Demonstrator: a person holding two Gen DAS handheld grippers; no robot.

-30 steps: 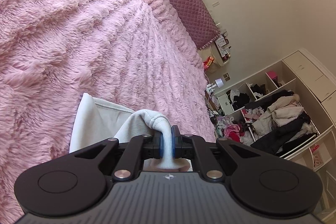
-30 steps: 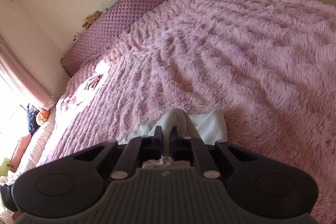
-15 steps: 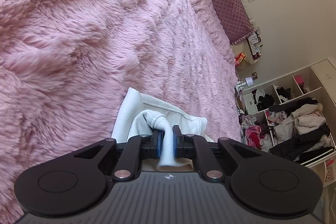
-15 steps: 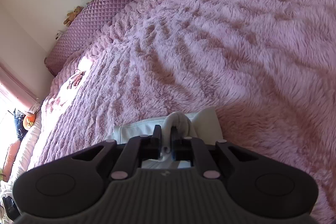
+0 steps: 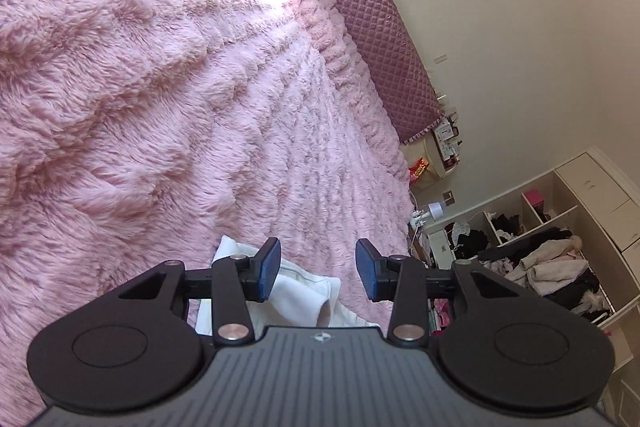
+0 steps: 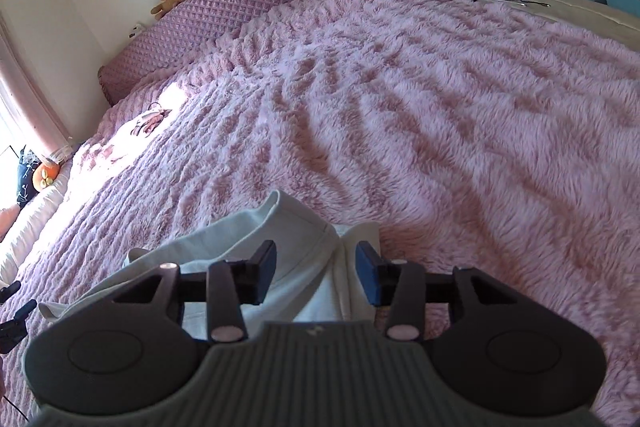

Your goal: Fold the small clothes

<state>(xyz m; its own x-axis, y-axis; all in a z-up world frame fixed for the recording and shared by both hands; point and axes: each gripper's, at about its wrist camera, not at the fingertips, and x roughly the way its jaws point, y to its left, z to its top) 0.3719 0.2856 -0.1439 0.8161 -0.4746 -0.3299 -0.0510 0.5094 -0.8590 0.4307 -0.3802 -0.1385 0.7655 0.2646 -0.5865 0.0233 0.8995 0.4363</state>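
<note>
Clothes first: we've got one small white garment (image 6: 288, 239) lying on the bed, right under both tools, on the fuzzy pink blanket (image 6: 440, 115).

Left tool (image 5: 318, 269) is spread wide with nothing between its blue pads (image 5: 268, 267), and the same garment (image 5: 304, 291) shows below it, bunched toward 6 o'clock of that view. Right tool (image 6: 316, 275) is just as wide open, also holding nothing, hovering over the cloth where a folded flap with a stitched hem edge runs up toward 12 o'clock.

How it'll handle, our guess: light, soft, totally floppy, looks like a fleecy sweatshirt knit. It won't hold a shape when lifted, and the plush blanket will probably drag on it a bit, so sliding it is a bad idea. No breakage worries. We'd pinch it at the thick spots, meaning the hem or a corner where layers double up, one tool per corner, so it hangs flat and doesn't bunch.

Further out: quilted purple headboard (image 6: 240, 7) around 11 o'clock in the right view, teddy bear (image 6: 172, 1) perched on top, messy open wardrobe (image 5: 552, 255) at 3 o'clock in the left view.
</note>
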